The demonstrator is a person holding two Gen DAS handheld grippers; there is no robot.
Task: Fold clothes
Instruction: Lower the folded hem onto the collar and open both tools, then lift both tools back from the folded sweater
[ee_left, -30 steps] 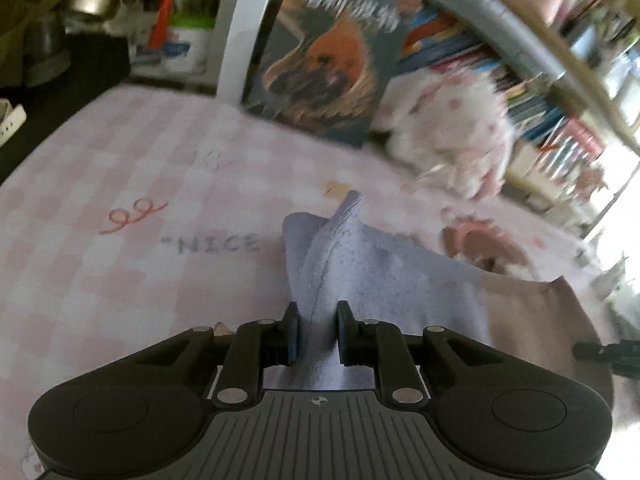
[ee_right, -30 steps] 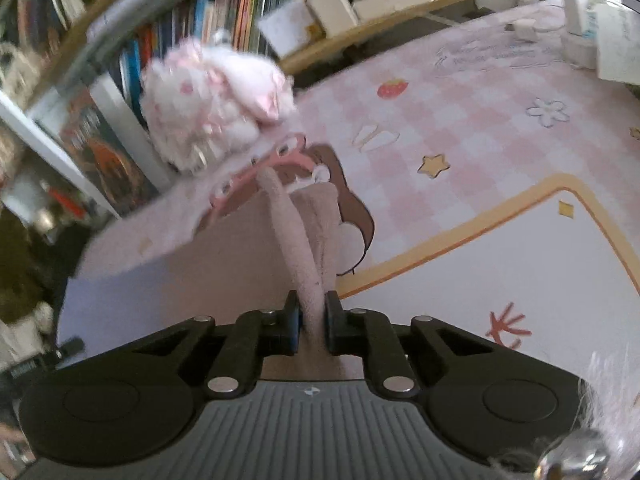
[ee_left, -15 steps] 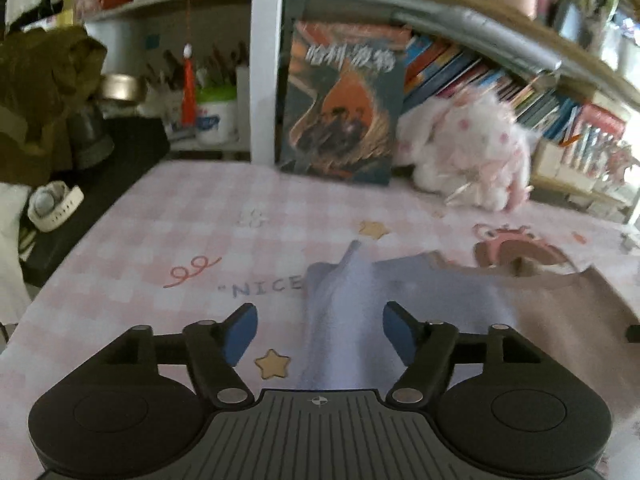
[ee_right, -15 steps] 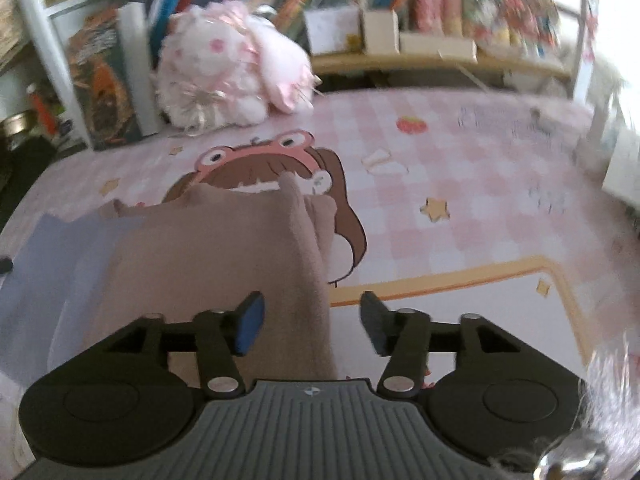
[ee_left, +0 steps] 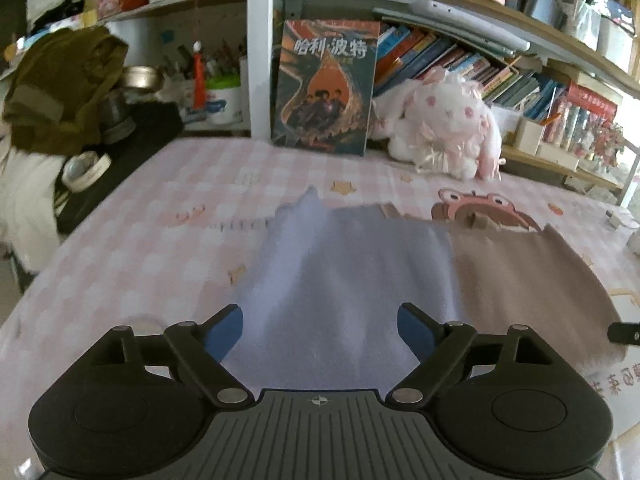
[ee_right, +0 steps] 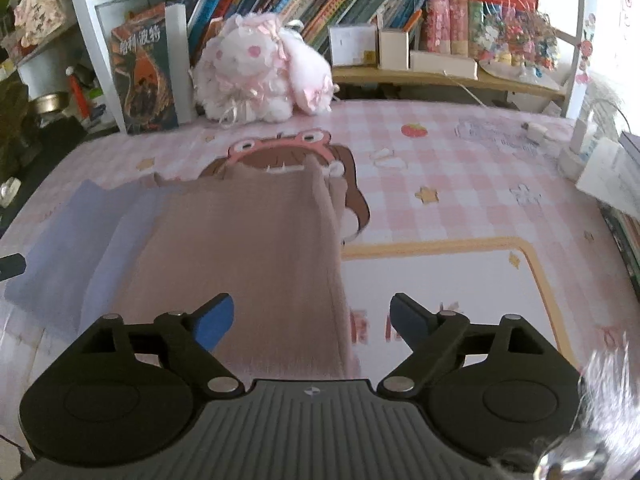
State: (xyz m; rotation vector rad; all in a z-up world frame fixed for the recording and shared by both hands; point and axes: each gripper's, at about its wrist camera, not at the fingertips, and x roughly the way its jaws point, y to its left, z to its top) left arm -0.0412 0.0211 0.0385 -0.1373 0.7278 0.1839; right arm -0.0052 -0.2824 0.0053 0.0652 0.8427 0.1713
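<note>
Both claws, left and right, have just opened, empty; the released lilac-and-tan knitted garment may slump unfolded

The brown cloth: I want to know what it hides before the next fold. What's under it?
Under the brown cloth lie the lavender cloth's right edge and the pink checked mat's cartoon girl, of which only the frog hat and some hair show. Whatever else it covers can't be seen.
</note>
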